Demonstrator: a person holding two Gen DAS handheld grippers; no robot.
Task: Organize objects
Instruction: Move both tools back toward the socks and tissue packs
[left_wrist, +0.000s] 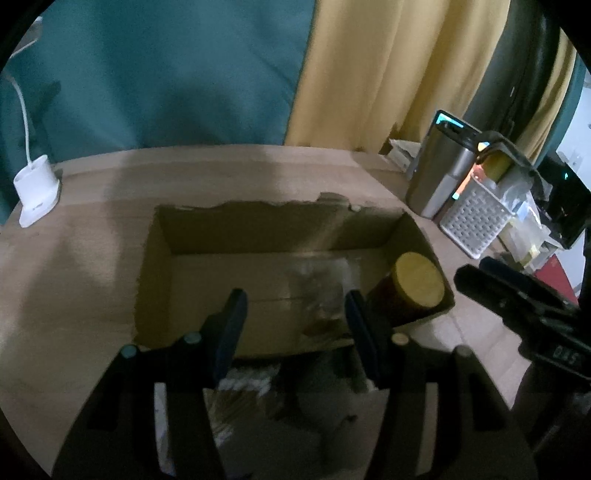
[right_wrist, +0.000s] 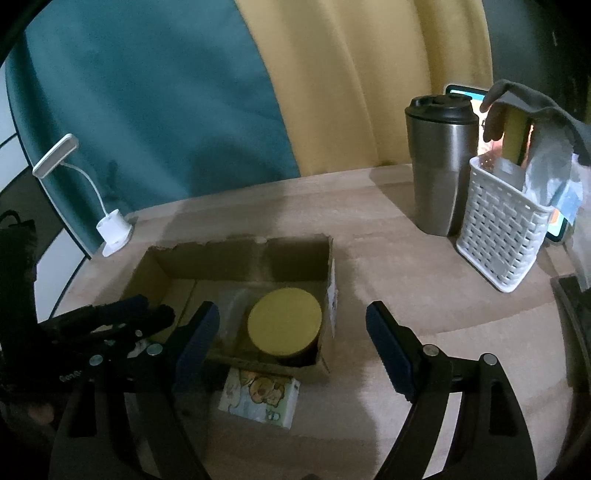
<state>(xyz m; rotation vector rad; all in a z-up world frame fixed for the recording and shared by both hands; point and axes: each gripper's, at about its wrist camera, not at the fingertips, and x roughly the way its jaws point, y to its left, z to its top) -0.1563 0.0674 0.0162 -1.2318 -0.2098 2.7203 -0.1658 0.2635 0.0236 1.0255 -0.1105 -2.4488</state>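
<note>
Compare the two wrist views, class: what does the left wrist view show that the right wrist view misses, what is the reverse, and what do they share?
Only the left wrist view shows the clear packet lying in the box. Only the right wrist view shows the lamp head and the printed tissue pack on the table in front of the box. Both show the cardboard box, the yellow-lidded jar, the steel tumbler, the white basket and both open claws.
</note>
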